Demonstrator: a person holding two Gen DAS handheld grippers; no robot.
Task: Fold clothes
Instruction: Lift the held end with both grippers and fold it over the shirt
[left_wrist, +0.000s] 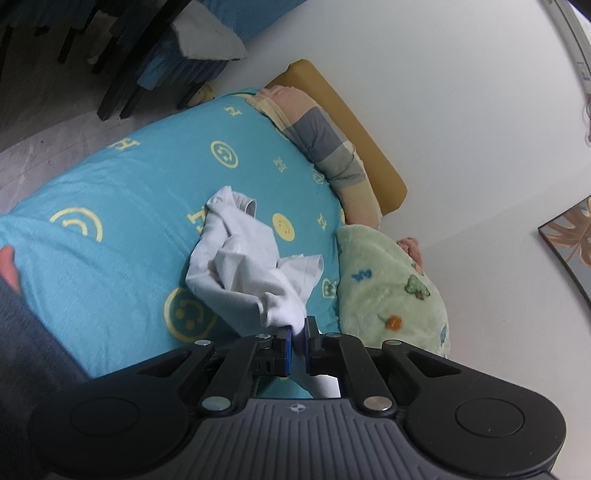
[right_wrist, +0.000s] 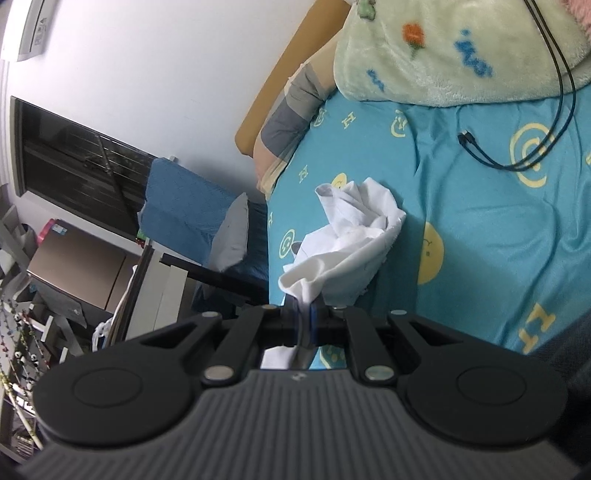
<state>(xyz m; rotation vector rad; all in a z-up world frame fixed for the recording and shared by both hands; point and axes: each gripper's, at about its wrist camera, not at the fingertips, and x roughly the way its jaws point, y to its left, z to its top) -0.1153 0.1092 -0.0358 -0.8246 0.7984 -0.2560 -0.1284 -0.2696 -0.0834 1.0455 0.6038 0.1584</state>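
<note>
A crumpled white garment (left_wrist: 243, 266) lies bunched on the blue bed sheet (left_wrist: 110, 206) with yellow smiley prints. My left gripper (left_wrist: 298, 332) is shut on one edge of the white garment, with cloth pinched between the blue pads. In the right wrist view the same white garment (right_wrist: 351, 236) hangs in a bunch above the sheet (right_wrist: 480, 221). My right gripper (right_wrist: 304, 314) is shut on another part of it, and cloth runs down through the jaws.
A pale green plush blanket (left_wrist: 388, 280) lies by the wall, also in the right wrist view (right_wrist: 443, 44). A checked pillow (left_wrist: 321, 144) leans on the yellow headboard (left_wrist: 354, 122). A black cable (right_wrist: 517, 147) lies on the sheet. A chair and clutter stand beside the bed (right_wrist: 92, 258).
</note>
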